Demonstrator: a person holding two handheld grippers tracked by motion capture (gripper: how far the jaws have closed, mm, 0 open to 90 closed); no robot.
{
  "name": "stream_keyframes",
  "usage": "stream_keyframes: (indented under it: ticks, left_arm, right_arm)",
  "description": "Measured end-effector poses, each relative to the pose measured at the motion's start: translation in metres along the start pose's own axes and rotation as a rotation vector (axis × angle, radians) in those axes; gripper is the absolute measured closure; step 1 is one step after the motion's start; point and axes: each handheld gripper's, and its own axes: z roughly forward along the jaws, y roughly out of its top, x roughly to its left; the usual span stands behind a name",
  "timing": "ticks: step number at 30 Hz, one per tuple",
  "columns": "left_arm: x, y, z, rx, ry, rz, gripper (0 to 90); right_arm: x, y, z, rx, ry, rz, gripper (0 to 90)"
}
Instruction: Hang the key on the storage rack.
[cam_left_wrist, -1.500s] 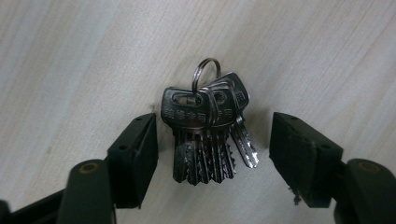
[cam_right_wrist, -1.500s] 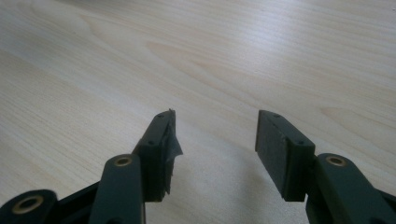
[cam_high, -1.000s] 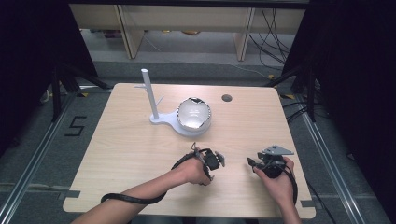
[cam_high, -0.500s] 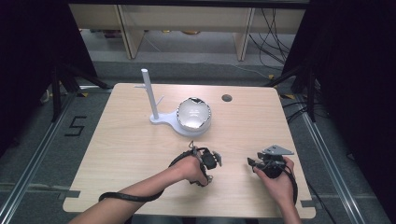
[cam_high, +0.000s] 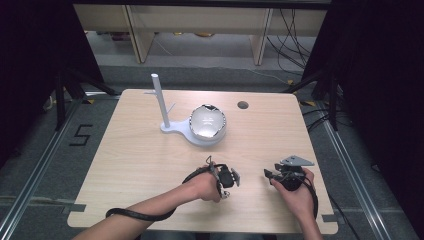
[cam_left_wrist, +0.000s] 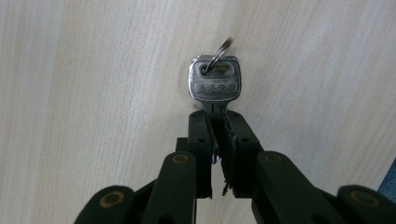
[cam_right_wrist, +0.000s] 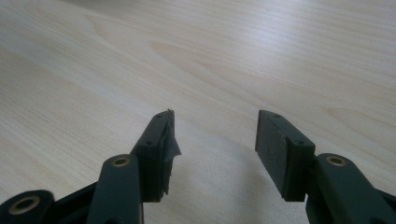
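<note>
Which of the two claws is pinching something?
The left claw. Its jaws have just closed on the blade of a silver key, while the right claw stands open over bare table.

Pale wood table (cam_high: 135, 165), with a white stand (cam_high: 172, 127) and its upright post, and a shiny bowl (cam_high: 207, 123) on its base.

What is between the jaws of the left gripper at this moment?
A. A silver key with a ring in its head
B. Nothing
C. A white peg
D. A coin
A. In the left gripper view, the left gripper has closed its jaws on the blade of a silver key, whose ring passes through the head.
</note>
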Motion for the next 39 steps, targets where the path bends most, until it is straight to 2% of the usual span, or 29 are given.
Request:
stream_keyframes:
  ticks: [1,2,4,5,7,8,12,16,19,22,30,34,36,38,39]
  left_arm:
    - [0.001,0.0,0.0,0.0,-0.006,0.003,81.9]
    - [0.002,0.0,0.0,-0.001,-0.014,-0.001,81.0]
    - [0.004,0.001,0.0,-0.009,-0.032,-0.011,79.1]
    - [0.005,0.001,0.0,-0.01,-0.038,-0.012,76.0]
    - [0.006,0.002,0.0,-0.019,-0.032,0.0,73.2]
    - [0.006,0.002,0.0,-0.016,-0.031,0.006,73.1]
    - [0.002,0.003,0.0,-0.003,-0.002,0.058,79.3]
    - [0.0,0.0,0.0,-0.022,-0.007,0.118,80.1]
    - [0.002,-0.002,0.0,-0.047,-0.028,0.1,80.1]
    - [0.004,-0.004,0.0,-0.047,-0.046,0.099,80.2]
    - [0.004,-0.008,-0.008,-0.062,-0.048,0.1,80.3]
    - [0.006,-0.01,-0.014,-0.074,-0.046,0.099,80.3]
    - [0.007,-0.012,-0.017,-0.086,-0.042,0.094,80.4]
    - [0.009,-0.014,-0.021,-0.095,-0.036,0.092,83.7]
    - [0.011,-0.016,-0.025,-0.11,-0.031,0.08,83.9]
  right_arm:
    - [0.0,0.0,0.0,0.001,0.001,-0.001,48.4]
    - [0.002,-0.001,0.0,0.008,0.003,0.029,48.3]
    - [0.003,0.0,-0.001,0.015,0.007,0.039,48.3]
    - [0.0,0.0,0.0,0.007,0.004,0.017,48.3]
    - [-0.001,-0.001,0.001,-0.003,0.007,0.01,48.3]
    - [0.0,-0.001,0.0,0.004,0.015,0.03,48.2]
    - [0.0,-0.001,0.001,-0.001,0.003,0.018,48.1]
    - [0.0,-0.001,0.001,0.004,0.015,0.024,48.1]
    - [0.0,-0.001,0.001,0.006,0.017,0.028,48.0]
    - [-0.001,-0.001,0.0,0.01,0.006,0.013,47.6]
    - [0.001,-0.001,0.001,0.017,0.016,0.026,47.5]
    - [0.0,-0.002,0.002,0.004,0.01,0.02,47.6]
    - [0.0,-0.001,0.0,0.015,0.006,0.023,47.6]
    - [-0.003,-0.002,0.002,-0.003,0.014,-0.011,47.6]
    - [-0.003,-0.002,0.002,-0.003,0.015,-0.011,47.6]
